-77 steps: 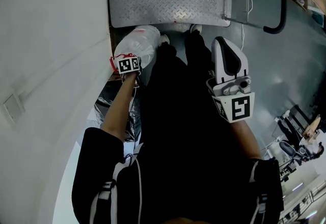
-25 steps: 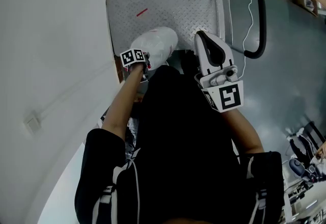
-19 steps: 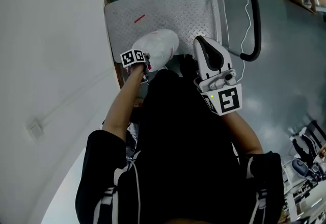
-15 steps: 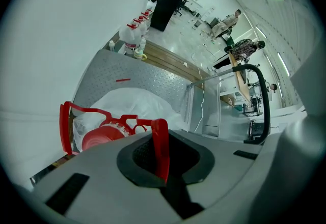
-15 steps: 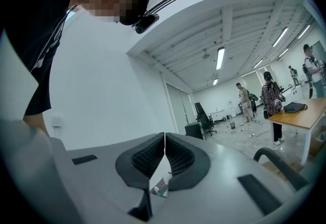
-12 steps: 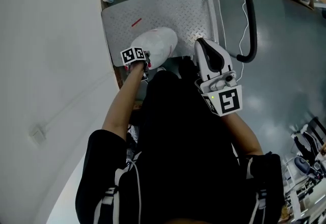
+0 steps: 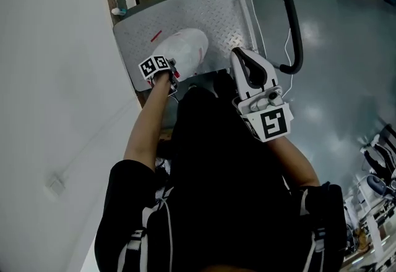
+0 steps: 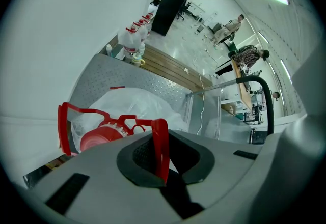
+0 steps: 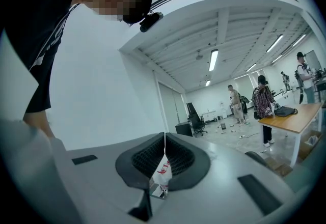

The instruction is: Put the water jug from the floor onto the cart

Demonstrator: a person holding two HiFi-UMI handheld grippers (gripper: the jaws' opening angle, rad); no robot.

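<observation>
Water jug (image 7: 184, 49) is clamped by its red handle (image 8: 162, 144) in left gripper (image 8: 162, 162) over cart deck (image 7: 213, 12). Right gripper (image 9: 164, 161) is closed, empty. Deck is bounded by wall (image 7: 55, 79) and push bar (image 7: 292, 26).

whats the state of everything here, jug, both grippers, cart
water jug: capped, hanging by its red handle over the cart deck
left gripper: jaws shut on the red handle
right gripper: jaws shut, empty
cart: push handle up; cannot tell if the jug touches its deck
</observation>
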